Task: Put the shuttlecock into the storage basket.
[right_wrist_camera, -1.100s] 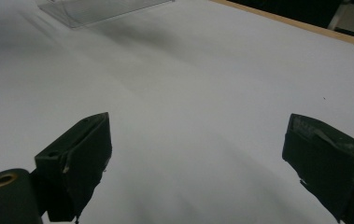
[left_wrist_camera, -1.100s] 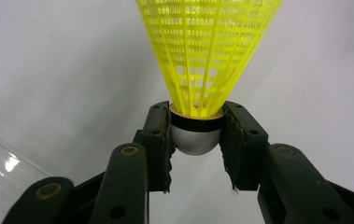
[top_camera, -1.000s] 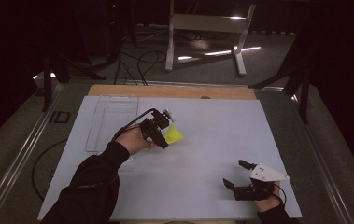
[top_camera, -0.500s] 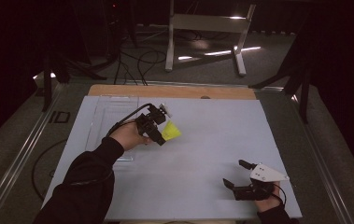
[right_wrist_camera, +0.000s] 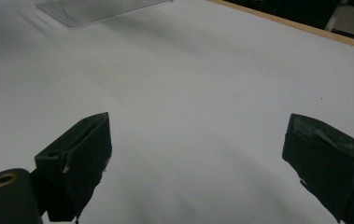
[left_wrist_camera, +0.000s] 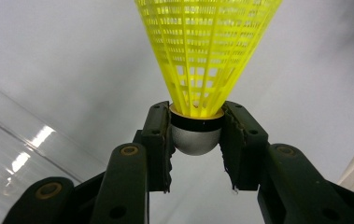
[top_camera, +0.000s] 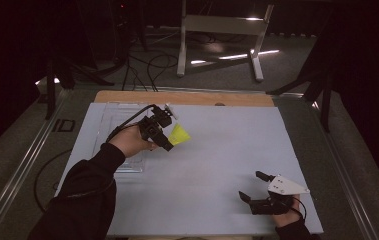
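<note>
On the bench [top_camera: 217,150], the left hand-held gripper [top_camera: 163,131] sits left of centre toward the far side with a shuttlecock [top_camera: 179,135] between its jaws, just right of a clear tray [top_camera: 108,131], while the right hand-held gripper [top_camera: 255,189] lies well apart at the near right corner.

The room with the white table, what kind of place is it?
Probably a lab or studio for recording tasks: a white-covered table in a dark room, cables on the floor, a metal stand behind, and a person working a hand-held gripper that clamps a yellow shuttlecock.
</note>
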